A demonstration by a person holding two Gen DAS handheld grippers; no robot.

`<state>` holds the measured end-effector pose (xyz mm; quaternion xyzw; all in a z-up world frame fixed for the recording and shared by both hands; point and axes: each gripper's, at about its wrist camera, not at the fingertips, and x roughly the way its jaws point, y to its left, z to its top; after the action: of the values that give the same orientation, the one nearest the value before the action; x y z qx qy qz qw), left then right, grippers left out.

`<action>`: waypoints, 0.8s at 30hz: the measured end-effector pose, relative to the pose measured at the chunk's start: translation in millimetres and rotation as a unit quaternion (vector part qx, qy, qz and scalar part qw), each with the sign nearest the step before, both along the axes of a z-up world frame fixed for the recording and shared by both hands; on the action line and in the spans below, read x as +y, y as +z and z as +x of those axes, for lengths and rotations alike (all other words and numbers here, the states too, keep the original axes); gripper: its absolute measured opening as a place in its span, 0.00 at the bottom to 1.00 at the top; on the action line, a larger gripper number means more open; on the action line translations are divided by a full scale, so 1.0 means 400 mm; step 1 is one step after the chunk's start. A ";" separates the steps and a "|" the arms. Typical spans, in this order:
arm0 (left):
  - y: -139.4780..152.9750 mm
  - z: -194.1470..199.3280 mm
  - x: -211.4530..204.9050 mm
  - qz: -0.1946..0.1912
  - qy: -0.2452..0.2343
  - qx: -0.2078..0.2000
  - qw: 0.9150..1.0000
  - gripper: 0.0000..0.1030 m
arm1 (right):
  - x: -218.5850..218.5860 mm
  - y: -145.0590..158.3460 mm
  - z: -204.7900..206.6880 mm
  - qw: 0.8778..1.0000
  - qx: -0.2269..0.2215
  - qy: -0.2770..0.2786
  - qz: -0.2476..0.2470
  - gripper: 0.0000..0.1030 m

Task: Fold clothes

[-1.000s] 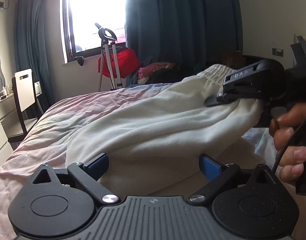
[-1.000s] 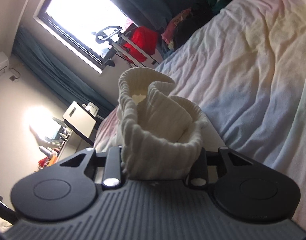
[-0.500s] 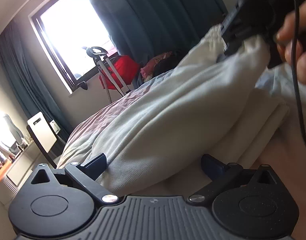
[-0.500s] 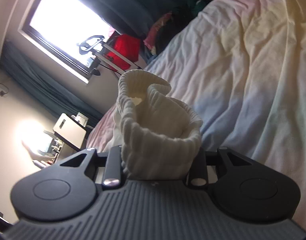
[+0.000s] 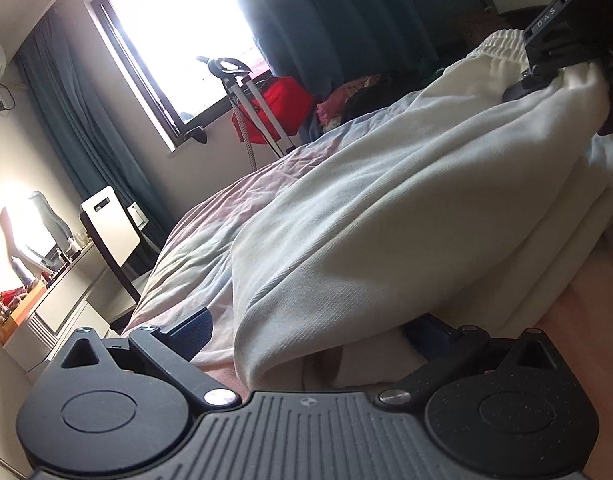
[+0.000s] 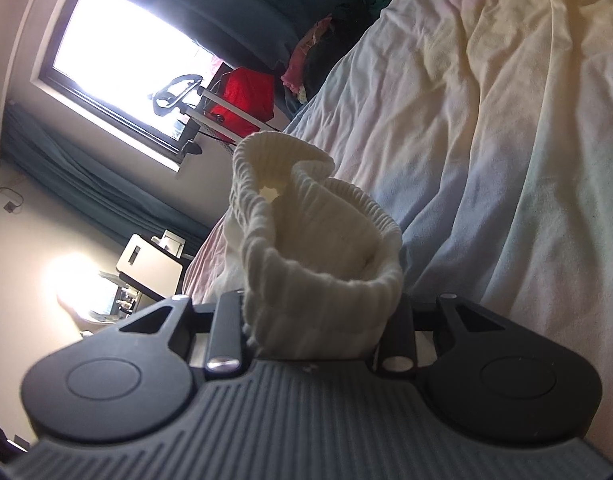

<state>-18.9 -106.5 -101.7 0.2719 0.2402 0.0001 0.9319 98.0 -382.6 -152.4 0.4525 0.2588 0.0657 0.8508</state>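
A cream garment (image 5: 406, 216) lies on the bed, lifted at its far right end. My right gripper (image 6: 320, 324) is shut on its ribbed waistband (image 6: 314, 264), which bunches up between the fingers. That gripper also shows in the left wrist view (image 5: 554, 60) at the top right, holding the waistband above the bed. My left gripper (image 5: 314, 328) is open, with its blue-padded fingers (image 5: 192, 326) wide apart on either side of the garment's near folded edge. The right finger is partly hidden under cloth.
The bed sheet (image 6: 506, 140) is pale and wrinkled. A window (image 5: 178, 40) with dark teal curtains, a red bag (image 5: 278, 100) on a stand, a chair (image 5: 114, 224) and a cluttered desk (image 5: 30, 296) stand along the far and left side.
The left wrist view has tilted and shifted, so the garment's near edge now lies closer between the left fingers. The right gripper keeps its hold on the waistband, raised.
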 end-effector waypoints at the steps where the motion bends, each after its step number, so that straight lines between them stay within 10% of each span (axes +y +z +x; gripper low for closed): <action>1: 0.002 0.001 0.003 -0.003 0.002 0.000 1.000 1.00 | 0.002 0.001 -0.004 1.000 -0.001 0.001 -0.002 0.36; 14: 0.035 0.023 0.094 -0.121 0.038 0.024 0.992 1.00 | 0.019 0.022 -0.020 1.000 -0.008 0.006 -0.021 0.37; 24: 0.027 0.026 0.170 -0.245 0.081 0.090 0.962 1.00 | 0.016 0.028 -0.009 0.999 -0.022 0.003 -0.034 0.38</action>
<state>-8.6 -38.4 -90.9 0.0136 0.3367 -0.0079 0.9415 94.3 -376.1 -141.2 0.4212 0.2437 0.0692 0.8709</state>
